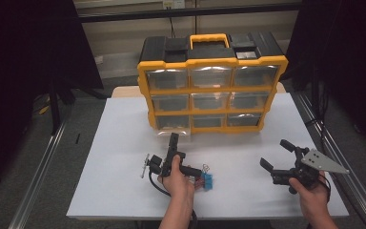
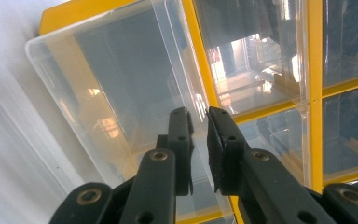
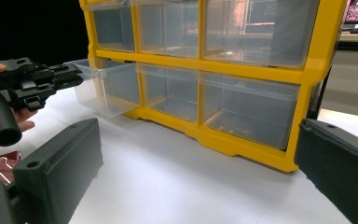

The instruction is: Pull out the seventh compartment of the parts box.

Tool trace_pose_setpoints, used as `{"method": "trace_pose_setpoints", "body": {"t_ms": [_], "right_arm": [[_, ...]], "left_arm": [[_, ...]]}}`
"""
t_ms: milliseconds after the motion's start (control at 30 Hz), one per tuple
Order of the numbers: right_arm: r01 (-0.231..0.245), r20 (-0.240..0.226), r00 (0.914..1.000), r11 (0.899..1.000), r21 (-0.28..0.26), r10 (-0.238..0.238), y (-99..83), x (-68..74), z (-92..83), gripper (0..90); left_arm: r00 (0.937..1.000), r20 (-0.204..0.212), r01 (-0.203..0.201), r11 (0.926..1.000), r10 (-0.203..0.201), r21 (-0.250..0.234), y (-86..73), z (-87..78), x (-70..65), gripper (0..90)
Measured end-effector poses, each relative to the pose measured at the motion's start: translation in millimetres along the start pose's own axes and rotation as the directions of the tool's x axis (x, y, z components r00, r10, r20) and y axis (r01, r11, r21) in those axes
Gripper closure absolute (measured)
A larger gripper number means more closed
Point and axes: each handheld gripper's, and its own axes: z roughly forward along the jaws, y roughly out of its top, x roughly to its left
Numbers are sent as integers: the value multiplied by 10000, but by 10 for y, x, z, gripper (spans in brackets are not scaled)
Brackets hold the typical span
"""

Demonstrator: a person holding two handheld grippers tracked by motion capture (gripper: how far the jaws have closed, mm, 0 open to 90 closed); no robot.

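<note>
So the left tool (image 1: 173, 138) is up against the bottom-left drawer (image 1: 174, 125) of the yellow organizer (image 1: 213, 90), and that clear drawer is sticking out a bit from the frame, over the white desk (image 1: 124, 157). In the left gripper view the two black jaws are nearly pressed together, with the thin front lip of the drawer (image 2: 121, 93) running right between them, so it's pinching that lip (the plastic is see-through, so the exact contact is hard to make out). The right gripper view shows it from the side: the left tool (image 3: 72, 74) at the front edge of the pulled-out drawer (image 3: 105, 86), a hand (image 3: 9, 116) behind it.

The right tool (image 1: 276, 155) sits well apart from the cabinet on the right part of the desk, jaws spread wide with nothing between them.

Near the left hand (image 1: 176, 179) there's a little pile of binder clips (image 1: 205, 180), blue and reddish ones, lying on the desk.
</note>
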Motion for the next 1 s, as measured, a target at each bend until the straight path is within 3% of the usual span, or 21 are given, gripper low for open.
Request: {"method": "trace_pose_setpoints", "body": {"t_ms": [33,100,267,333,367,467,567,667,800,867,933,967,1000], "right_arm": [[-7,-4,10000,10000,2,7,0,0,-1,3],[-7,-15,10000,10000,-1,7,0,2,0,3],[11,-9,10000,10000,-6,-11,1,-1,-1,3],[8,-4,10000,10000,0,-8,1,-2,-2,3],[12,-12,10000,10000,-8,-12,1,-2,-2,3],[0,-32,10000,10000,-31,0,1,1,1,3],[-11,-16,10000,10000,-10,11,3,2,-2,3],[-13,-24,10000,10000,-5,13,3,1,-2,3],[12,-37,10000,10000,-25,-12,1,-2,0,3],[17,-18,10000,10000,-5,-17,2,-2,-1,3],[9,-41,10000,10000,-22,-9,2,0,0,3],[8,-50,10000,10000,-24,-9,2,0,0,3],[7,-53,10000,10000,-21,-7,2,1,1,3]], "left_arm": [[9998,76,185,9997,-184,-136,-1,5,-14,801],[10000,9,-16,10000,16,50,3,-12,0,800],[9999,46,136,9999,-136,-61,2,-21,-14,800],[10000,-2,-22,10000,22,0,4,-29,-8,800],[9999,80,116,9999,-115,-101,4,-24,-19,800],[9999,124,32,9999,-30,-111,9,-27,-18,798],[9994,102,-327,9994,326,109,14,-47,4,795],[9998,70,174,9998,-173,-106,6,-42,-34,795],[9995,163,-263,9996,261,132,16,-70,-4,795],[9999,122,76,9999,-74,-128,11,-56,-29,795],[9999,102,-34,10000,34,-64,10,-66,-26,795],[9994,194,-303,9994,300,135,12,-82,-2,795],[9996,137,-232,9997,230,105,9,-83,-6,795]]}}
